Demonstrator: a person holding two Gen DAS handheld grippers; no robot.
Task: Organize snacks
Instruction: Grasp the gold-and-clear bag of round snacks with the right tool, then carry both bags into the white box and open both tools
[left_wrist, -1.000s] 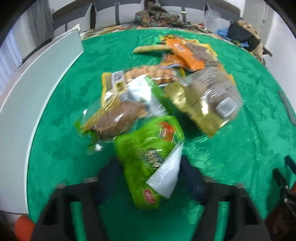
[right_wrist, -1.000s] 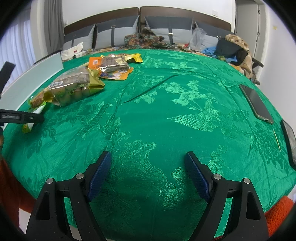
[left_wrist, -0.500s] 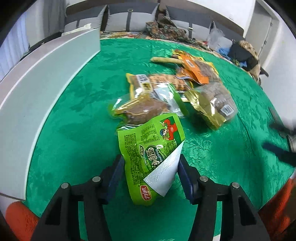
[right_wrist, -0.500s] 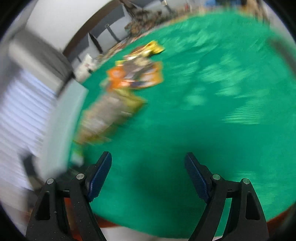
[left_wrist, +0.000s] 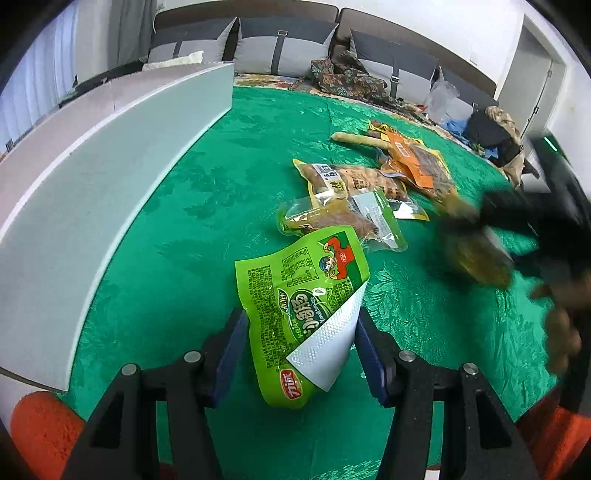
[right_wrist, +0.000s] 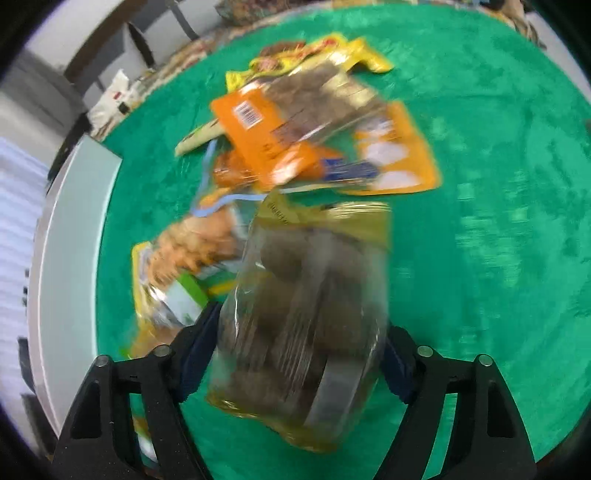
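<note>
My left gripper (left_wrist: 301, 349) is shut on a green snack packet (left_wrist: 301, 295) and holds it above the green cloth. Beyond it lies a heap of snacks: a clear pouch with brown contents (left_wrist: 340, 221), a yellow packet (left_wrist: 354, 181) and orange packets (left_wrist: 417, 162). My right gripper (right_wrist: 301, 350) straddles a clear gold-edged bag of brown balls (right_wrist: 306, 317); the fingers sit at its sides, the view is blurred. That bag and the right gripper show blurred in the left wrist view (left_wrist: 476, 254). Orange and yellow packets (right_wrist: 314, 122) lie beyond the bag.
A long white box (left_wrist: 92, 177) runs along the left of the green-covered surface (left_wrist: 221, 147); it also shows in the right wrist view (right_wrist: 70, 236). Grey cushions and clutter (left_wrist: 347, 74) stand at the back.
My right gripper swung left from open cloth to the gold-edged bag, which now sits between its fingers. My left gripper drew the green packet a little back from the heap.
</note>
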